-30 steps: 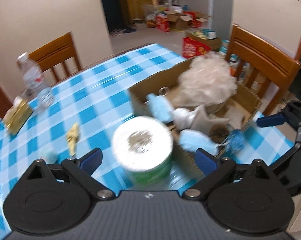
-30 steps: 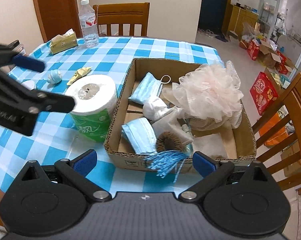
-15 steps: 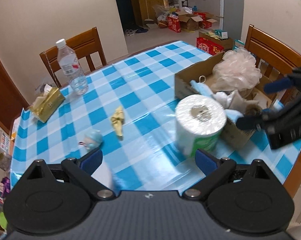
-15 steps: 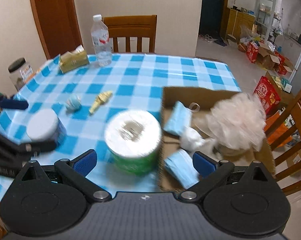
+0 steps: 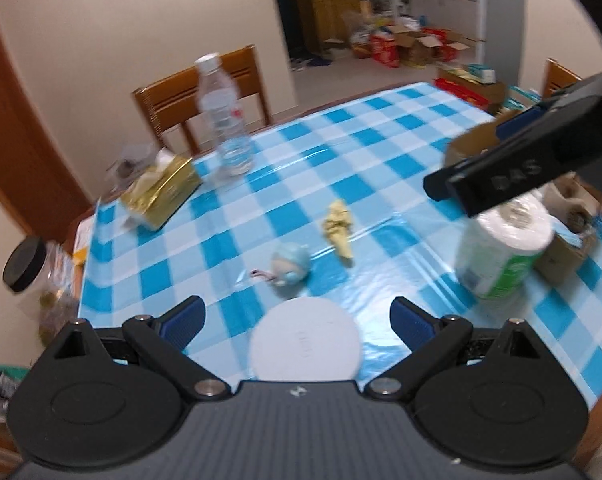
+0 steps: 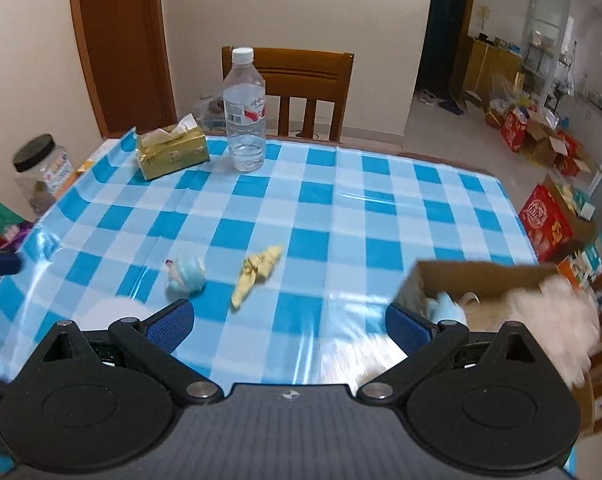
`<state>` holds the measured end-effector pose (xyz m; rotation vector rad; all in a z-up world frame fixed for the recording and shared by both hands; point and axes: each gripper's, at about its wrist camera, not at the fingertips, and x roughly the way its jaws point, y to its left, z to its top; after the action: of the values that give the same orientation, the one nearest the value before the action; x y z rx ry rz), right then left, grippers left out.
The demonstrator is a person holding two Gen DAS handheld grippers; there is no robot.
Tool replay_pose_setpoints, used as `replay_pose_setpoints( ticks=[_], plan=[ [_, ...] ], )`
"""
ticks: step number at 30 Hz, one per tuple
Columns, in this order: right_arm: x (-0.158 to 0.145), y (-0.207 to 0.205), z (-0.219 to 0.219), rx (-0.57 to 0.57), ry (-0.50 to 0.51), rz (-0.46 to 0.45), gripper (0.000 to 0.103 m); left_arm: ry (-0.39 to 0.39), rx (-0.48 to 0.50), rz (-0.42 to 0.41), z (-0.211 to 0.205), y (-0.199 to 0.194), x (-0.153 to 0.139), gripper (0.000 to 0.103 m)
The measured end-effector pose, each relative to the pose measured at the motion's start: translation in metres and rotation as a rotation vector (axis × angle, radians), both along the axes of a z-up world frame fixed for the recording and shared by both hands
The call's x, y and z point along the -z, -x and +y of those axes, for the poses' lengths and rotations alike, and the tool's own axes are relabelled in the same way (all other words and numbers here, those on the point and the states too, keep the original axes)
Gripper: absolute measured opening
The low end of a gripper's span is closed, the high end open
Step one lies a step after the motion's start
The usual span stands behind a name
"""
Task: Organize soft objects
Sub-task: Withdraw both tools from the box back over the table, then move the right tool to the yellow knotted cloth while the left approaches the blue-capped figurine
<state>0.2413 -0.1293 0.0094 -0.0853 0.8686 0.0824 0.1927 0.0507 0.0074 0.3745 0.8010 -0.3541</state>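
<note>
A small light-blue soft toy (image 5: 291,267) (image 6: 185,274) and a crumpled yellow cloth (image 5: 338,231) (image 6: 257,274) lie loose on the blue checked tablecloth (image 6: 341,208). A cardboard box (image 6: 473,280) at the right holds a pale pink bath pouf (image 6: 553,316) and a blue mask (image 6: 445,306). A white paper roll (image 5: 501,248) stands beside the box. My left gripper (image 5: 297,322) is open and empty, above a white round lid (image 5: 304,346). My right gripper (image 6: 289,320) is open and empty; it also shows at the right of the left wrist view (image 5: 521,172).
A water bottle (image 6: 245,120), a gold tissue pack (image 6: 173,152) and a black-lidded jar (image 6: 41,172) stand at the table's far left side. Wooden chairs (image 6: 289,92) stand at the far edge and the right. Boxes litter the floor beyond (image 6: 541,140).
Both grippers have swung left, away from the box, toward the toy and cloth. The box and roll have slid to the right edge of both views. Both stay open.
</note>
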Motion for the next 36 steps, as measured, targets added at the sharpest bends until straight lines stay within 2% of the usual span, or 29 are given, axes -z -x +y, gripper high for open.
replay_pose_setpoints(
  ticks=[9,18,26,36],
  plan=[
    [0.057,-0.094,0.034,0.091,0.005,0.108,0.103,0.026,-0.099,0.048,0.040,-0.031,0.015,0.098],
    [0.122,-0.164,0.054,0.137,0.057,0.219,0.103,0.033,-0.129,0.073,0.056,-0.052,0.028,0.098],
    [0.149,-0.181,0.066,0.120,0.086,0.250,0.103,0.035,-0.135,0.099,0.060,-0.066,0.038,0.098],
    [0.160,-0.176,0.054,0.158,0.098,0.287,0.103,0.027,-0.105,0.102,0.054,-0.076,0.044,0.098]
  ],
)
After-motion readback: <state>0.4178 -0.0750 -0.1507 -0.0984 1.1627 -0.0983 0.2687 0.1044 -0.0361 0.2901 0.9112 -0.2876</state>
